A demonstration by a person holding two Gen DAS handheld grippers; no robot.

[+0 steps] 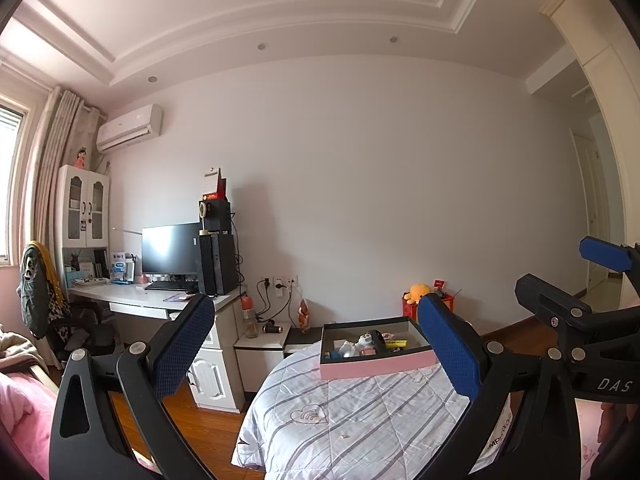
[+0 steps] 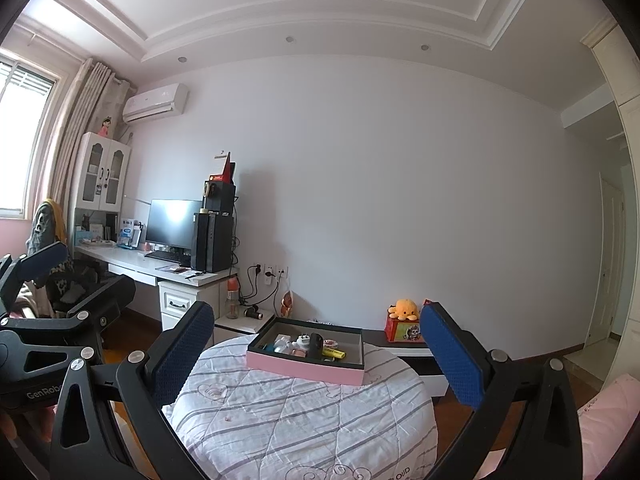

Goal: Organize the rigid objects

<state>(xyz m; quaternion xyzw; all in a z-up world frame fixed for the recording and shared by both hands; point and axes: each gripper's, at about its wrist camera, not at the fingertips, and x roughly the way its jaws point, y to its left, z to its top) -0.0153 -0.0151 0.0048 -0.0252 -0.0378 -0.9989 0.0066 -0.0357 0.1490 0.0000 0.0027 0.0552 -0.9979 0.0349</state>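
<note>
Blue-padded fingers (image 1: 186, 346) of the left gripper (image 1: 320, 354) frame the bottom of the left wrist view, spread wide with nothing between them, held level and aimed across the bed. Straight ahead, between the fingertips and a little beyond them, a pink tray (image 1: 376, 362) sits on a striped quilt (image 1: 352, 412), with several small items inside it too small to tell apart, one of them yellow. At the right edge the right gripper (image 1: 608, 280) reaches in alongside, its two blue pads well apart. Past the left finger stands a white desk (image 1: 132, 298) with a dark monitor (image 1: 170, 249); beyond the right finger an orange plush toy (image 1: 418, 292) sits by the wall.

From the right wrist view, the right gripper (image 2: 320, 354) is likewise open and empty, pointed level at the same pink tray (image 2: 304, 368), which lies ahead between its fingers, slightly left of centre on the quilt (image 2: 296, 420). The left gripper (image 2: 48, 276) shows at the left edge, beside it. The orange plush toy (image 2: 404, 308) sits on a red box (image 2: 402, 330) just beyond the right finger.
</note>
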